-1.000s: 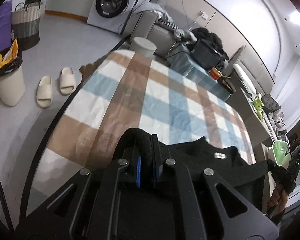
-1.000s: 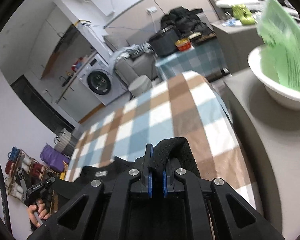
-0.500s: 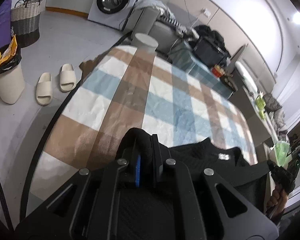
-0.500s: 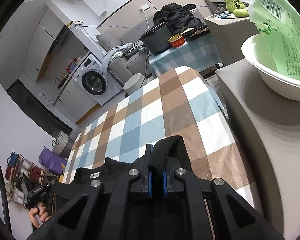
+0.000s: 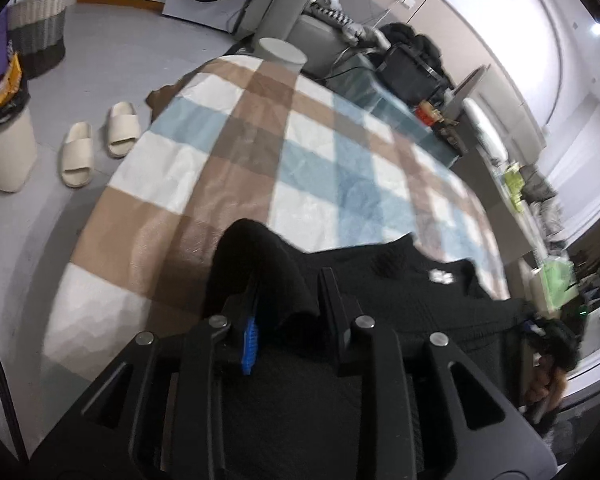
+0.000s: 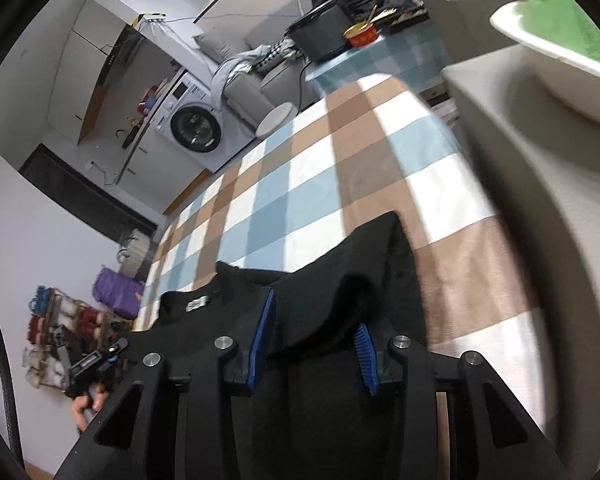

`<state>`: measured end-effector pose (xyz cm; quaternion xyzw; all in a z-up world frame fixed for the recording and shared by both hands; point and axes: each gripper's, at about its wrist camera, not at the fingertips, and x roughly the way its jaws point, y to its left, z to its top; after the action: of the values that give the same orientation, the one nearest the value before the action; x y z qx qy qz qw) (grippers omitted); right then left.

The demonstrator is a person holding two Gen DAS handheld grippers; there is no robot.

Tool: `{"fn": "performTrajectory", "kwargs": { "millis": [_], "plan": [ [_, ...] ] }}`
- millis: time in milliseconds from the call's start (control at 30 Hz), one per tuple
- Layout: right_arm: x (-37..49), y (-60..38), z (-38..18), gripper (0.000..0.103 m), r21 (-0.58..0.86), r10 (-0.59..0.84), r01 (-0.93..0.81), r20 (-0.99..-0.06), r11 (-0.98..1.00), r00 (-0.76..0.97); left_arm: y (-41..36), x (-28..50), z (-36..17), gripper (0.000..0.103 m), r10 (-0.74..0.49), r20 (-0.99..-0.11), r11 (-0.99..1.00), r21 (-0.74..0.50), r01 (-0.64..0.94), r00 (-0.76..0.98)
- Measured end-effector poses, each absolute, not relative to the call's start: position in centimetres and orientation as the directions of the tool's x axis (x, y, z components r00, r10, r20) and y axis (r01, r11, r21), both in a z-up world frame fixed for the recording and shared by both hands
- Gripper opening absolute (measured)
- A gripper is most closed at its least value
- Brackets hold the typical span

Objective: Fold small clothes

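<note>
Left gripper: my jaws have just been opening; they stand apart, with a black fold lying loose between them at lower centre.
Right gripper: my jaws have just been opening too; they are spread wide, and a black corner sits slack between the blue pads.
Black garment: lies on the checked cloth across the lower half of both views, white neck label showing.
</note>
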<state>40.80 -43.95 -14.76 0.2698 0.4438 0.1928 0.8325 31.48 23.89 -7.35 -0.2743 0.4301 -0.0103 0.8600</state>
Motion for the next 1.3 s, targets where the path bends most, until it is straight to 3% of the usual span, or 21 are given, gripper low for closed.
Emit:
{"fn": "performTrajectory", "kwargs": {
  "millis": [200,333,633,900,967,1067,1133,1300],
  "plan": [
    [43.0,-43.9,-14.3,0.043,0.724,0.623,-0.059,-0.545,0.687,0.561,25.7,33.1,-6.1,0.021,-0.266,-0.663,0.8,-0.557,-0.223,0.7],
    [44.5,-44.1,-13.8,0.043,0.736,0.592,-0.023,-0.526,0.677,0.61,27.3,34.5,-6.7,0.021,-0.244,-0.673,0.776,-0.568,-0.276,0.698],
    [43.9,-44.4,-13.7,0.043,0.641,0.504,0.011,-0.615,0.768,0.606,27.6,34.0,-6.8,0.021,-0.168,-0.691,0.807,-0.506,-0.305,0.703],
    [41.2,-44.5,-12.2,0.047,0.577,0.466,-0.024,-0.633,0.816,0.619,27.5,31.2,-4.3,0.021,-0.097,-0.703,0.84,-0.437,-0.321,0.704],
    [40.0,-44.2,-11.9,0.052,0.541,0.447,-0.038,-0.651,0.84,0.614,26.5,29.9,-3.6,0.026,-0.069,-0.714,0.868,-0.387,-0.311,0.697],
    [38.0,-43.2,-11.7,0.061,0.478,0.425,-0.077,-0.682,0.875,0.595,24.7,27.2,-2.7,0.042,-0.032,-0.726,0.901,-0.318,-0.294,0.686],
    [36.4,-42.4,-11.6,0.069,0.426,0.407,-0.112,-0.705,0.898,0.581,23.4,25.3,-2.2,0.063,-0.023,-0.725,0.915,-0.294,-0.278,0.688],
    [32.0,-39.9,-12.0,0.084,0.319,0.388,-0.222,-0.742,0.922,0.547,19.8,20.3,-1.8,0.084,-0.037,-0.726,0.942,-0.255,-0.219,0.686]
  ]
}}
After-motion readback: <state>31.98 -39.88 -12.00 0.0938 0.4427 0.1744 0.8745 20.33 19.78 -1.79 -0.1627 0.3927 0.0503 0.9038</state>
